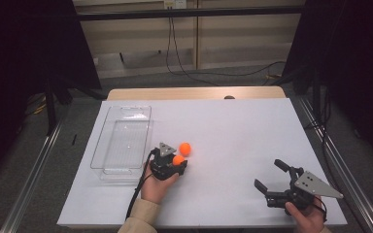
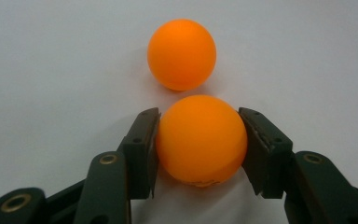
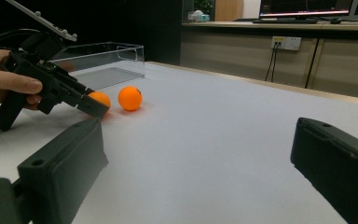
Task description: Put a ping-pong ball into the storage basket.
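Note:
Two orange balls lie on the white table. My left gripper is shut on the nearer orange ball, its pads pressing both sides. The second orange ball rests free on the table just beyond the held one. My right gripper stands open near the front right of the table, jaws wide apart with nothing between them. In the right gripper view the left gripper shows off to the left in a hand.
A clear plastic bin lies on the left part of the table, just left of the left gripper. The white sheet covers the table. Cables run on the floor behind the far edge.

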The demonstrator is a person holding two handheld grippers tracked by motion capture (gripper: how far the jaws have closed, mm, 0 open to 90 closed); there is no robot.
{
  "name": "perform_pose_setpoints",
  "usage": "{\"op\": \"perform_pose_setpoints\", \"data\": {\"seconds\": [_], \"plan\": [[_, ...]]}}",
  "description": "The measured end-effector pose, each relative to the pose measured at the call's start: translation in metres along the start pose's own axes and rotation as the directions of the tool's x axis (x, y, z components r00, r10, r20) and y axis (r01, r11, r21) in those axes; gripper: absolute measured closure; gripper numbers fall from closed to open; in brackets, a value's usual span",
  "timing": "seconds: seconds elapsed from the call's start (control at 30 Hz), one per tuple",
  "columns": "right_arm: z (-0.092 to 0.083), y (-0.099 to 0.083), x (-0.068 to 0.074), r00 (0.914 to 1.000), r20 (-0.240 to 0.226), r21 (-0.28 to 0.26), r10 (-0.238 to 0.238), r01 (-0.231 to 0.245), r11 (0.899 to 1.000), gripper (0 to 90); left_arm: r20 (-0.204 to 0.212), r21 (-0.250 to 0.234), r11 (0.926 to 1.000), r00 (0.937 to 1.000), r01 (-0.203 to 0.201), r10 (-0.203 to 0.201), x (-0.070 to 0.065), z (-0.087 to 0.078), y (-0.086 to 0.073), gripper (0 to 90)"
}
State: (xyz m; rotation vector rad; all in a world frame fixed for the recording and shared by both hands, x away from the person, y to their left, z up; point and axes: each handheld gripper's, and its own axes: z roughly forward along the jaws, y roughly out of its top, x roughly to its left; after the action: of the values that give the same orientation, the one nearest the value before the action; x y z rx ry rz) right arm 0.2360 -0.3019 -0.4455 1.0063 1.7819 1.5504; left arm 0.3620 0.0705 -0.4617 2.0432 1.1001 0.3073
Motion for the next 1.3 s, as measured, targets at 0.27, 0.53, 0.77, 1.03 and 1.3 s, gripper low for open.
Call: {"op": "perform_pose_setpoints", "data": {"seconds": [0.27,0.53,0.77,1.03,1.3], "plan": [[0.0,0.0,0.0,1.0,-0.001,0.002,-0.001,0.001,1.0,2.4,0.006,0.003,1.0,1.0,0.008,-0.008,0.0,-0.001,0.0,50.8],[0.0,0.0,0.0,1.0,-0.001,-0.001,-0.002,0.002,1.0,2.4,0.012,0.002,0.9998,0.9997,0.021,-0.021,0.001,-0.002,0.001,50.8],[0.0,0.0,0.0,1.0,-0.001,0.002,0.003,-0.003,1.0,2.4,0.018,-0.005,0.9996,0.9994,0.029,-0.029,0.001,-0.004,0.002,50.8],[0.0,0.0,0.0,1.0,0.0,0.0,0.002,-0.002,1.0,2.4,0.024,-0.012,0.9994,0.9992,0.032,-0.031,0.002,-0.008,0.004,50.8],[0.0,0.0,0.0,1.0,-0.005,0.002,-0.002,0.002,1.0,2.4,0.029,-0.019,0.9994,0.9991,0.03,-0.03,0.001,-0.011,0.006,50.8]]}}
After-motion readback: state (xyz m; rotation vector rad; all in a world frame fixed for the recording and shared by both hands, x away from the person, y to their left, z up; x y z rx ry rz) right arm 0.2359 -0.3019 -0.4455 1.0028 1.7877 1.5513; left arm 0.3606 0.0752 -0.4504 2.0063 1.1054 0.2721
